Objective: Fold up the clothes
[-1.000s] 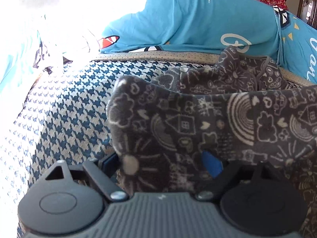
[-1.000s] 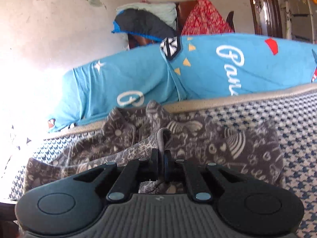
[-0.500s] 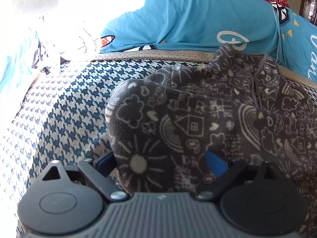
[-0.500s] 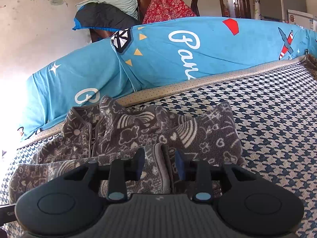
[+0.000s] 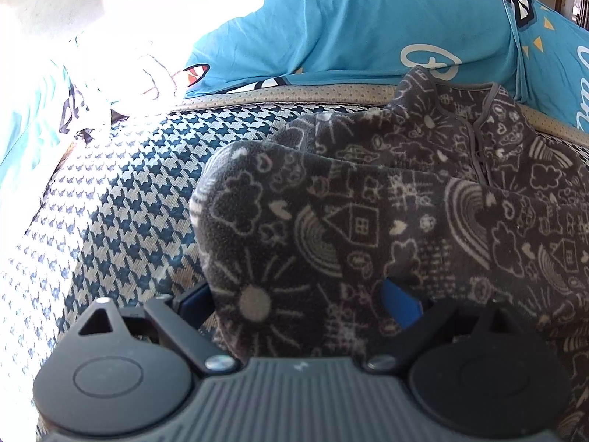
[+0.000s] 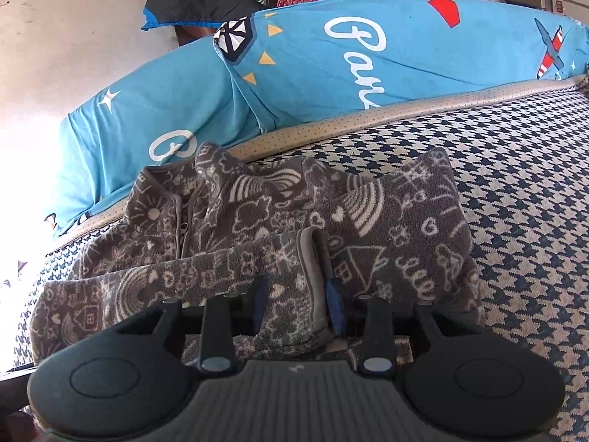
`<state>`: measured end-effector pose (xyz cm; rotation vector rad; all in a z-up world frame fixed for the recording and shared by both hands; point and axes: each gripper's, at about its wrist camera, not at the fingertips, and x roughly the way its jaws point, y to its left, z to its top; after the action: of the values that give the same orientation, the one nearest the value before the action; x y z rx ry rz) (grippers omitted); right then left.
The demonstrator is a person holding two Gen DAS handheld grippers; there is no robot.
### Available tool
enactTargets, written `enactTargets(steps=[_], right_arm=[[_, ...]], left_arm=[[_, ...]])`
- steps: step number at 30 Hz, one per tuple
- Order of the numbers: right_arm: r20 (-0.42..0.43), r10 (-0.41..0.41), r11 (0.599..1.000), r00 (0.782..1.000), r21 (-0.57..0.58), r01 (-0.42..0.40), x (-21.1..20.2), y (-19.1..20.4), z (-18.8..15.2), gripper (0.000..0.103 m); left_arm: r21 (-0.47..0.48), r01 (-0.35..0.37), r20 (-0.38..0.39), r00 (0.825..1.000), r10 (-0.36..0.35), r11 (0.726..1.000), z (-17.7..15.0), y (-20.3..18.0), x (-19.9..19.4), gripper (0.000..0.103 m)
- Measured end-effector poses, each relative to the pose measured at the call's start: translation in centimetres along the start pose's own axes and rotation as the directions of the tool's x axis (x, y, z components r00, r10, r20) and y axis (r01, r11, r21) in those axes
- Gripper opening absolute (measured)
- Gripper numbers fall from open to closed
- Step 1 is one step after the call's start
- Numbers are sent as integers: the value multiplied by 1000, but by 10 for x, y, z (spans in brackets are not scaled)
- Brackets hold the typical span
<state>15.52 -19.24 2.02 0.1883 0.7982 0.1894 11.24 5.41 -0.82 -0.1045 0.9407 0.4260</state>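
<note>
While my left gripper (image 5: pixel 298 302) points down at the near left end of the grey patterned fleece jacket (image 5: pixel 368 202), its fingers stand spread wide on either side of a folded hump of that fabric, the blue pads showing at the cloth's edges; I cannot tell whether they press on it. I see the jacket lying on the houndstooth-covered bed (image 5: pixel 121 199), its zipped collar bunched toward the back against the beige piping. Behind it runs a long blue bolster (image 5: pixel 368 33) printed with stars and white lettering, and glare washes out the far left corner. Moving right, my right gripper (image 6: pixel 296 300) straddles the sleeve cuff (image 6: pixel 309 276), which is laid across the jacket's body; the fingers sit partly apart, one on each side of the cuff's grey trim, not squeezing it. Further right the checked cover lies flat.
</note>
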Motion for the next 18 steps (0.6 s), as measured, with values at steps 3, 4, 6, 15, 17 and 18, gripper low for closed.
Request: enactTargets(steps=[3,4,6,15,17,18], right_arm=[[4,16,999,1000,-29,-16,0,6,-1,34],[1,26,999,1000,-38,-26,1,7,-1,34],[-14,38,997,999,-64,-39,4,12,-3,34],[-77,-87,980,993,-183,71,22,22,-15,35],[-78,-85,981,993,-181,70,22,21,-15,35],[-79,-84,981,993,-182,68,22,20,-15,36]], left_arm=[[-3,-3,0,1000,3,1000,0,0,-2,94],[-5,-3,0,1000,3,1000,0,0,-3,94],[-17,14,14,1000,-14,1000,1,0,-10,94],[48,52,7,999,-52,997,-1,-18,-10,97],[80,34,3,999,-35,996,-4,-22,-5,100],[95,27,2,1000,-27,995,-5,-25,-4,100]])
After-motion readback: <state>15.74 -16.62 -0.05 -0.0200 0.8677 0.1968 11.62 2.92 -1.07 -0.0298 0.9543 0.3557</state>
